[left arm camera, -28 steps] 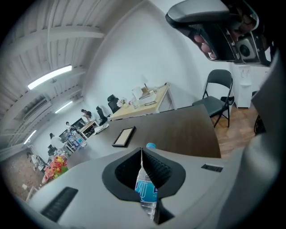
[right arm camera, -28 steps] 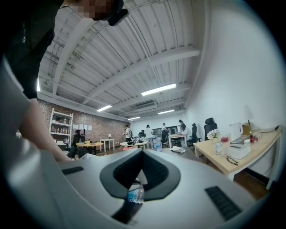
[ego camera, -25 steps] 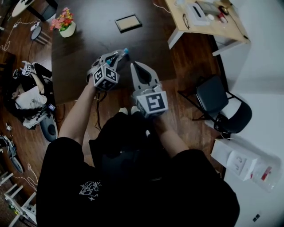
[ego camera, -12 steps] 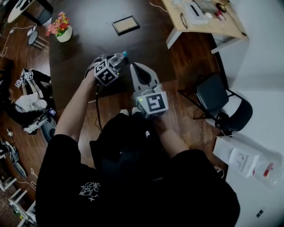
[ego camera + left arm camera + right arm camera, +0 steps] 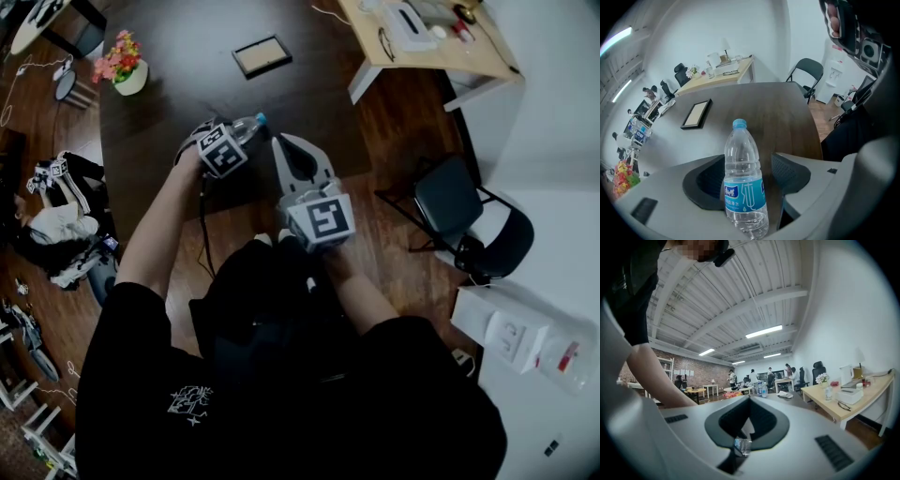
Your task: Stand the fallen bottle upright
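A clear water bottle with a blue cap and blue label lies on the dark table, its cap pointing away from me. In the left gripper view the bottle sits between the two dark pads, with a gap on the right side. My left gripper tilts steeply down over it and its jaws are opening. My right gripper hovers level beside it on the right, its fingertips meeting in a point. In the right gripper view that gripper holds nothing.
A framed picture lies farther back on the table and a flower pot stands at its left corner. A wooden desk with small items is at the back right. A black chair stands on the floor to the right.
The left gripper's jaws have spread wide, and it has tipped downward and sunk toward the table around the bottle. The right gripper has stayed where it was.
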### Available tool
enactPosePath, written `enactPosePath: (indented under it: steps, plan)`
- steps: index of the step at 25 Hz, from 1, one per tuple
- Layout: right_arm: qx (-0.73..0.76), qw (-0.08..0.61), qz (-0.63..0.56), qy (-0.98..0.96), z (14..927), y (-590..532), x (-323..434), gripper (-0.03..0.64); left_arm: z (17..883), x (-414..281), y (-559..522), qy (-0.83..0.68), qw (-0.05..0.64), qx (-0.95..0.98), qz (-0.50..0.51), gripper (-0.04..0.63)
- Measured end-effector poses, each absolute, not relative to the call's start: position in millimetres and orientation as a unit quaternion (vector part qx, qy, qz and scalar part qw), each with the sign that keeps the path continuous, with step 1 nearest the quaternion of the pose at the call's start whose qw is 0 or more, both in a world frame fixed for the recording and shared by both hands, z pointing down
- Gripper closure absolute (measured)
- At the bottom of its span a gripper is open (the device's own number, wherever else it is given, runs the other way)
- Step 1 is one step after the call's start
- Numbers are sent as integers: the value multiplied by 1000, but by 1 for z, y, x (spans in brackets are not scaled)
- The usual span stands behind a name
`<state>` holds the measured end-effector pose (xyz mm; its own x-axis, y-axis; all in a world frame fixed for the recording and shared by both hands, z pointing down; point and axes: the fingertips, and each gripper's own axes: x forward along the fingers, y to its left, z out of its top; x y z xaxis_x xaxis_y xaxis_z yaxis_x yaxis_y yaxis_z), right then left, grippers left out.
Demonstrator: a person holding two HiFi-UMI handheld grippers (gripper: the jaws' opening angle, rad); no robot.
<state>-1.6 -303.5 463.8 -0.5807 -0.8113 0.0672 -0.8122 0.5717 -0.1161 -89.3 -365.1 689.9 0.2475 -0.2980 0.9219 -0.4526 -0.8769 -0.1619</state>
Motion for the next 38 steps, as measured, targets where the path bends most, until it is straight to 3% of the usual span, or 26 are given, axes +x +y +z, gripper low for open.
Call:
enactPosePath:
  steps: [21, 28, 35, 38]
  plan:
    - [463, 14, 72, -883, 473, -308, 6, 604, 709, -99, -378, -260, 103, 763, 582, 316]
    - [456, 18, 67, -887, 467, -305, -2, 604, 635, -105, -406, -421, 105, 825, 361, 318]
    - [446, 36, 58, -893, 466, -296, -12, 604, 580, -134, -409, -562, 17, 815, 140, 318]
    - [446, 43, 59, -892, 474, -289, -14, 604, 582, -143, -402, -597, 19, 797, 86, 318]
